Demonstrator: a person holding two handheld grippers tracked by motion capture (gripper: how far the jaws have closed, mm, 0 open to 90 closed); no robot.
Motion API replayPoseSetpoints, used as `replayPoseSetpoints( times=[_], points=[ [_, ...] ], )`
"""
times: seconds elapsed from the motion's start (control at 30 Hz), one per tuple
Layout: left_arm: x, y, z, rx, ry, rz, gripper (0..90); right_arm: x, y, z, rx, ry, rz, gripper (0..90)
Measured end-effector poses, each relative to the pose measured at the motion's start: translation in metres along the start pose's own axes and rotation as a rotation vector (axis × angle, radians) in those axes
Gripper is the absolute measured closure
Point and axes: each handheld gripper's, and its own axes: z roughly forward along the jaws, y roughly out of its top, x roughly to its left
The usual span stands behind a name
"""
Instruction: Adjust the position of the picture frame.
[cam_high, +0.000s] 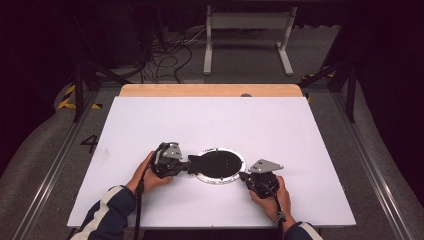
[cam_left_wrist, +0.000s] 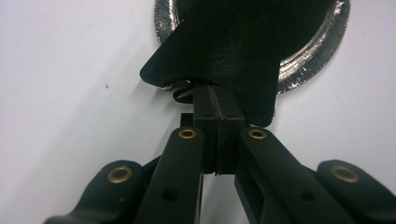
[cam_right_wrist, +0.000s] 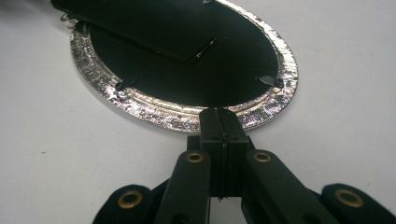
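Silver foil catches the light around the rim of a round dish (cam_high: 218, 164) that lies flat near the front middle of the white table (cam_high: 210, 125), its inside black. A black flat piece (cam_high: 200, 161) with a flared tail lies across it, the tail hanging over the dish's left edge.

From above, the left gripper (cam_high: 187, 163) and right gripper (cam_high: 243, 175) sit at either side of the dish, each in a hand, striped sleeves coming in below. That view is too small to read the jaws.

The left gripper view (cam_left_wrist: 217, 100) settles it: the jaws are pressed together and their tips run under the flared tail; I cannot tell whether they pinch it. The right gripper view (cam_right_wrist: 219, 114) has its jaws pressed together too, tips resting at the crinkled foil rim, with nothing visibly between them. It also shows small clips on the rim.

The table's white sheet covers a wooden board (cam_high: 210, 90) whose far edge shows. Beyond lies grey floor, a tangle of cables (cam_high: 167, 55), a white frame stand (cam_high: 247, 35) and yellow-black tape (cam_high: 67, 97).
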Motion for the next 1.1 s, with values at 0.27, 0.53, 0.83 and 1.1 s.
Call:
replayPoseSetpoints(
  times=[0.27,0.53,0.83,1.1],
  points=[
    [-0.010,0.000,0.000,0.006,0.000,0.030,90.0,-0.008,0.002,0.002,-0.001,-0.025,0.017,90.0],
    [-0.019,0.001,0.000,0.014,-0.022,0.049,90.0,-0.015,0.002,0.003,-0.003,-0.047,0.024,90.0],
    [-0.021,0.002,-0.002,0.025,-0.022,0.093,88.3,-0.009,0.000,0.001,-0.003,-0.014,0.014,90.0],
    [-0.006,-0.001,-0.012,-0.022,0.053,0.035,88.4,-0.001,0.000,0.001,0.001,0.013,-0.008,90.0]
  ],
)
